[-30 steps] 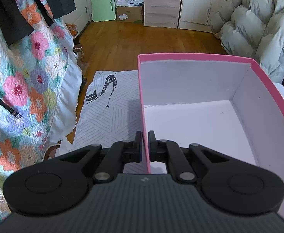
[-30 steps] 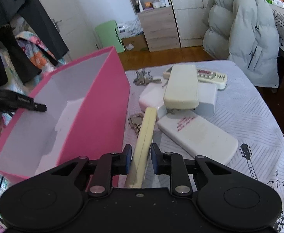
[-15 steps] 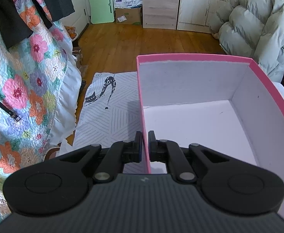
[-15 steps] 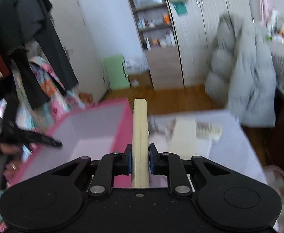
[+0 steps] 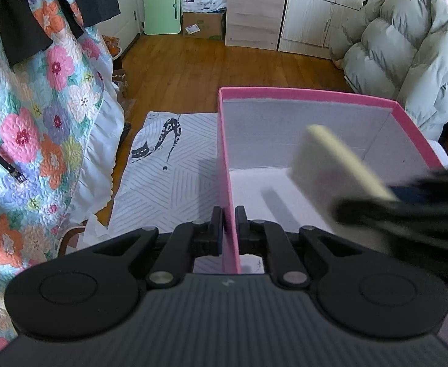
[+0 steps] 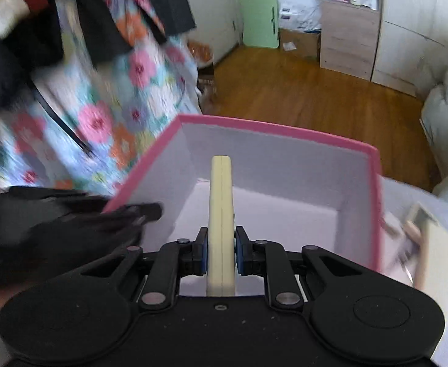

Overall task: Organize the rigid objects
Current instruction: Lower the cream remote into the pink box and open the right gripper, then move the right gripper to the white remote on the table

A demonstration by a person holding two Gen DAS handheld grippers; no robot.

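Note:
A pink box (image 5: 309, 94) with a white inside stands on the patterned tablecloth (image 5: 168, 177). My left gripper (image 5: 229, 218) is shut on the box's left wall, one finger inside and one outside. My right gripper (image 6: 220, 246) is shut on a flat cream-yellow remote (image 6: 220, 202), held on edge and hanging over the inside of the pink box (image 6: 285, 134). In the left wrist view the remote (image 5: 331, 165) shows blurred above the box floor, with the right gripper a dark blur at the right. The left gripper (image 6: 126, 214) appears at the box's left wall in the right wrist view.
More light-coloured flat objects (image 6: 431, 244) lie blurred on the table to the right of the box. A floral quilt (image 5: 40, 122) hangs at the left. A grey puffer coat (image 5: 407, 61) sits at the far right, with wooden floor and cabinets (image 5: 254, 9) beyond.
My right gripper lifted the cream remote off the table and swung it left over the box opening. The left gripper and the box stayed in place.

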